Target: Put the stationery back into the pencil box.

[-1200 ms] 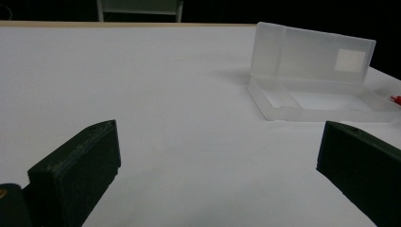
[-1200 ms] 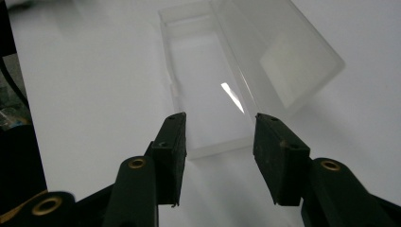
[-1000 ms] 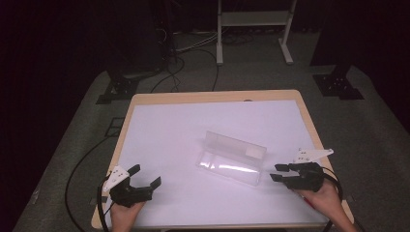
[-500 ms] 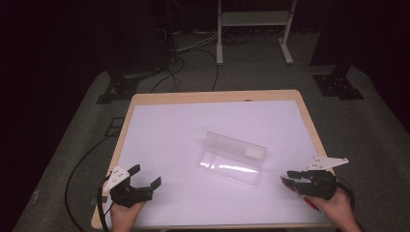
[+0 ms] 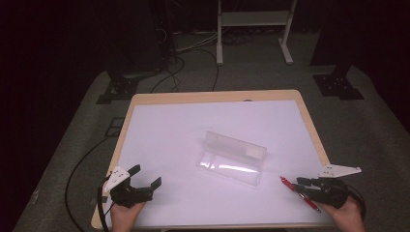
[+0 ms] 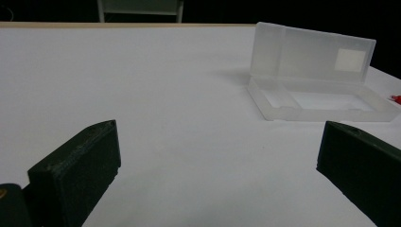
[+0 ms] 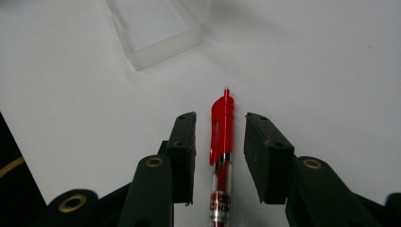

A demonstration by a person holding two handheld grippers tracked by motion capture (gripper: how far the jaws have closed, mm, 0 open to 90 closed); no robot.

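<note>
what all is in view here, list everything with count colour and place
pen: 1, red cap, clear barrel, lying on the table's near right, between the right gripper's jaws, untouched
box: 1, clear plastic, lid open and upright, empty, table middle
table: 1, white top, wood edge
stand: 1, white, on the floor beyond the table
cables: several, black and white, on the floor
left gripper: 1, black, near left corner, jaws wide open, nothing between
right gripper: 1, black, jaws just closing around the pen
hands: 2, at the near edge
</note>
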